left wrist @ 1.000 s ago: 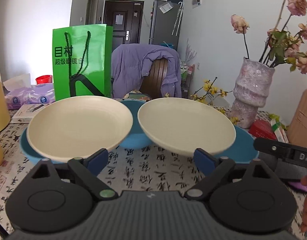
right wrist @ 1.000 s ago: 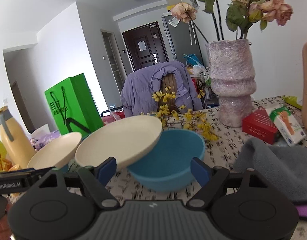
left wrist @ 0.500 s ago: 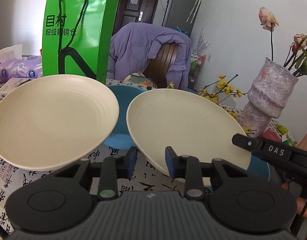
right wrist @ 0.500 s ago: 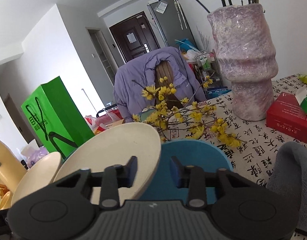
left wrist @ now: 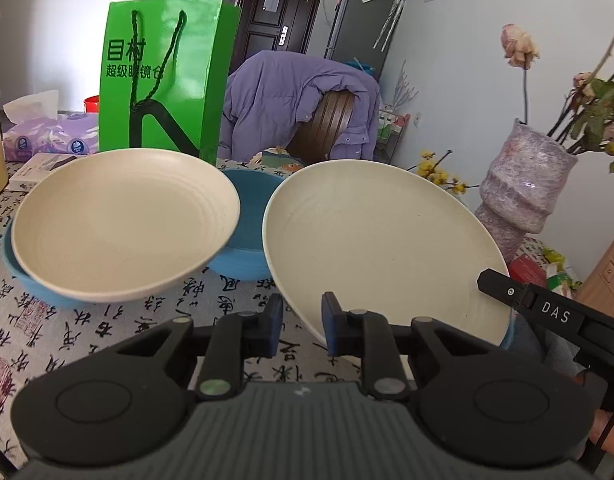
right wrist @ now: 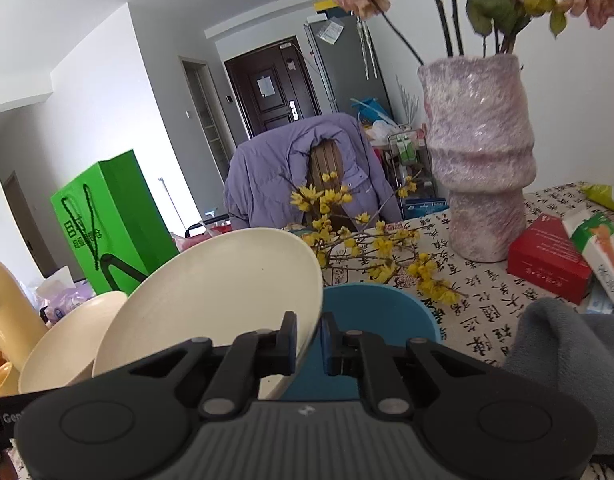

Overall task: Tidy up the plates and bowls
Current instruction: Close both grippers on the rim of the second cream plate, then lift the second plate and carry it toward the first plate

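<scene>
Two cream plates rest on blue bowls on the patterned cloth. The left cream plate (left wrist: 123,224) lies flat on a blue bowl (left wrist: 31,284). The right cream plate (left wrist: 379,252) is tilted over another blue bowl (right wrist: 379,312). My right gripper (right wrist: 309,338) is shut on that plate's (right wrist: 211,296) rim. In the left wrist view its black finger (left wrist: 547,312) shows at the plate's right edge. My left gripper (left wrist: 301,320) is closing around the same plate's near rim, and cloth still shows between the left pad and the rim. A third blue bowl (left wrist: 247,208) sits between the plates.
A green paper bag (left wrist: 163,76) and a tissue pack (left wrist: 47,136) stand behind the left plate. A pink vase (right wrist: 479,160) with yellow sprigs (right wrist: 371,248), a red box (right wrist: 547,256) and a grey cloth (right wrist: 567,348) crowd the right side. A chair with a purple jacket (left wrist: 295,100) stands behind the table.
Both grippers' jaws went from wide apart to narrow. My right gripper moved in and took the right cream plate's rim, and that plate now stands more tilted. My left gripper's jaws now straddle its near rim.
</scene>
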Demonstrator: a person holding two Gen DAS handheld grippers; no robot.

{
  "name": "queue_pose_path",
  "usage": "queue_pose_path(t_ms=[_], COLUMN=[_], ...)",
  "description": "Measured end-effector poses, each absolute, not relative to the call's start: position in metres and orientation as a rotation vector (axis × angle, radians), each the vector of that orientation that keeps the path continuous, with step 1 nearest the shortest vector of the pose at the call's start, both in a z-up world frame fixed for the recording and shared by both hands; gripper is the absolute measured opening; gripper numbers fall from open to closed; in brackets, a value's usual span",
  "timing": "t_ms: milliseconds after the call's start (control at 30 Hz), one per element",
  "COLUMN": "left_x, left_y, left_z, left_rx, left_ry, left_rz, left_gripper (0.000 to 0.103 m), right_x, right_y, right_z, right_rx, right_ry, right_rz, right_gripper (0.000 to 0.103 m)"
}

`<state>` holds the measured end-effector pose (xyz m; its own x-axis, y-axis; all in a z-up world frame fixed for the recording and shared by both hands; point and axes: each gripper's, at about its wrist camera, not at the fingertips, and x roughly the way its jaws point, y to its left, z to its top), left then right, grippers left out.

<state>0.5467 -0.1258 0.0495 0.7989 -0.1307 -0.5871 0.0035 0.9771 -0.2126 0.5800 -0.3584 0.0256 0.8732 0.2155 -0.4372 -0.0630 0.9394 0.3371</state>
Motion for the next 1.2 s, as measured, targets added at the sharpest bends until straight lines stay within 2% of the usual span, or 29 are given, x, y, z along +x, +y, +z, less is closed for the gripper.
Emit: queue_pose_path(t_ms=[600,1200], left_x=[0.373,0.229], left_y=[-0.158,-0.157], left_z=[0.058,0.012], left_rx=[-0.168,-0.172], left_ry=[0.554,0.589], left_rz=[-0.172,-0.225], left_gripper=[0.02,0.02], right_x=[0.392,0.222], right_y=[-0.395,-0.396], right_z=[0.026,-0.032], right_rx=[0.357,0.367], right_ry=[0.446,0.54], right_rz=[0.093,0.071], right_gripper=[0.013,0.015])
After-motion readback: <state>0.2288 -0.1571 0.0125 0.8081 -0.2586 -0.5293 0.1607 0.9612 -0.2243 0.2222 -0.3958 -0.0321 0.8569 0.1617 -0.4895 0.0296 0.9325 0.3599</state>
